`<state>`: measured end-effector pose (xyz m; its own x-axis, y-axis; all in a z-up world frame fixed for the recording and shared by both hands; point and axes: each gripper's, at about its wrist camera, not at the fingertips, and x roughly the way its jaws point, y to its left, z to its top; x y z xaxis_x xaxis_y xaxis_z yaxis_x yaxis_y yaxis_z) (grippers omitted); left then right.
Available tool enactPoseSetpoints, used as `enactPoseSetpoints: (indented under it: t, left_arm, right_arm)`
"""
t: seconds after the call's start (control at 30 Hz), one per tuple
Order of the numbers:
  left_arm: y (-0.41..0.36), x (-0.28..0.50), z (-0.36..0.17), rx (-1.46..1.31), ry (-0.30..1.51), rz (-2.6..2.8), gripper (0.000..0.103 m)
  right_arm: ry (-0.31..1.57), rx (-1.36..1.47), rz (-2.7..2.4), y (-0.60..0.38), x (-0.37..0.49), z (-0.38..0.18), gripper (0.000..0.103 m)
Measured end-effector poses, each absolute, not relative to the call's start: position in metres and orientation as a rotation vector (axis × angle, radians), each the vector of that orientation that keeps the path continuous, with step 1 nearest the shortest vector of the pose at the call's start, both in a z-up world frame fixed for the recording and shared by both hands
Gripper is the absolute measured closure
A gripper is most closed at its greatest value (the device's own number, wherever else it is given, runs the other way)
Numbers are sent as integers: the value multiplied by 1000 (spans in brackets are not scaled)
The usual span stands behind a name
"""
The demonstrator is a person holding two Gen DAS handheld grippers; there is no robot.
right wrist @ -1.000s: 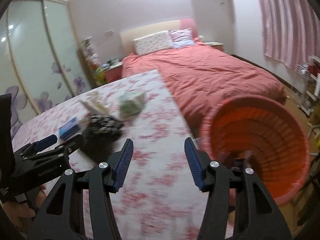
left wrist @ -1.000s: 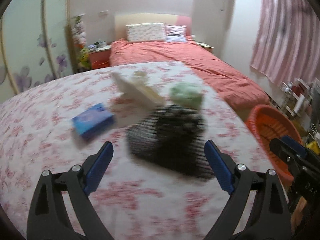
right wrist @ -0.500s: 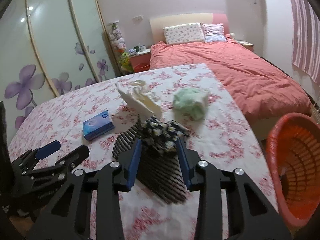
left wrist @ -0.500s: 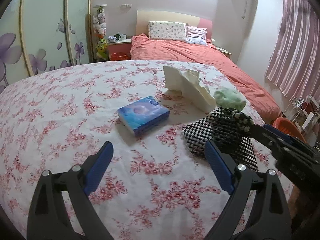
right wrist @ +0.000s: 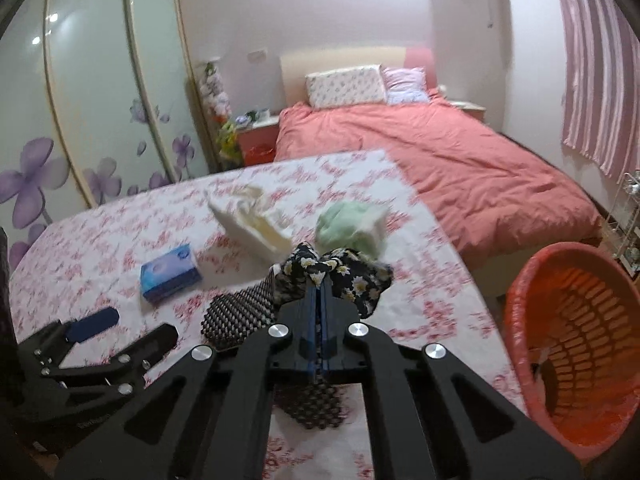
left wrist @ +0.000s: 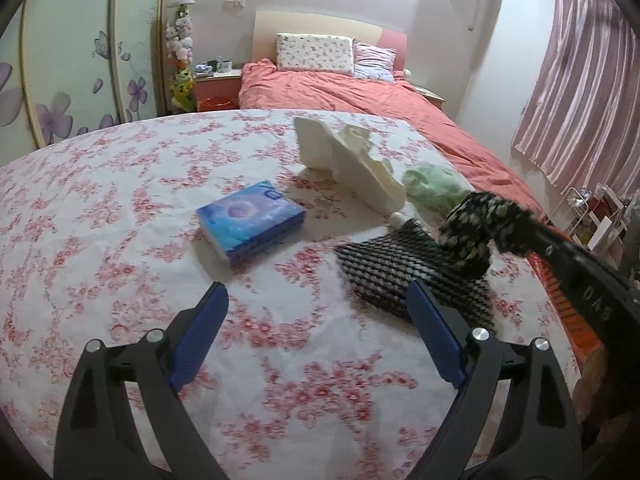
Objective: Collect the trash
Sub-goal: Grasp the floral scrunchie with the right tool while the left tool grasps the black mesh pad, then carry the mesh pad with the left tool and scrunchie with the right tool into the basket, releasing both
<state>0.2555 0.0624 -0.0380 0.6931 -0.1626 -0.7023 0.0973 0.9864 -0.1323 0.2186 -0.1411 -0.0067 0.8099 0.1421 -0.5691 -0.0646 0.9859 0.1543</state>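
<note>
- Now our right gripper point(right wrist: 320, 286) pinches the black floral cloth point(right wrist: 340, 276) above the checked cloth point(right wrist: 240, 312) on the flowered table point(right wrist: 100, 240).
- Our left gripper point(left wrist: 316, 336) hangs open, empty.
- We see the orange basket point(right wrist: 572, 344) beside the table.

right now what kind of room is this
A home bedroom, most likely: a bed under a coral-red duvet with two pillows, a sliding wardrobe with purple flower decals, and pink striped curtains.
</note>
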Motion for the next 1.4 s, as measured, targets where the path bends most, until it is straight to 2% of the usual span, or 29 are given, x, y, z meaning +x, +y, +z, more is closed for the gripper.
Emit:
enactPoseSetpoints:
  t: [0.47,0.73,0.83,0.9,0.93,1.0,1.03,1.1,1.4]
  left_arm:
    - [-15,280,-59,-12,862,-239,15]
    - [-29,293,-72,55,919,-184,17]
    - [-32,291,-72,85,912,-165,31]
    - [-28,289,-71,75,899,-160,55]
    - [-27,288,-70,70,894,-162,60]
    - [-24,288,-69,60,891,-170,79]
    - [-22,287,-69,52,890,-177,83]
    - [-18,286,-66,26,896,-188,88]
    - [-11,268,-35,-38,833,-205,88]
  right_arm:
    - [563,155,-4,-187,194,-1,102]
    - [569,191,-19,-205,188,-6,102]
    - [573,213,-21,-213,183,-9,102]
    - [575,223,-21,-216,181,-10,102]
    - [575,226,-23,-217,180,-10,102]
    - [577,233,-26,-219,178,-11,102]
    - [576,235,-27,-220,176,-10,102]
    - [572,240,-30,-222,173,-9,102]
    - [533,253,-53,-237,155,1,102]
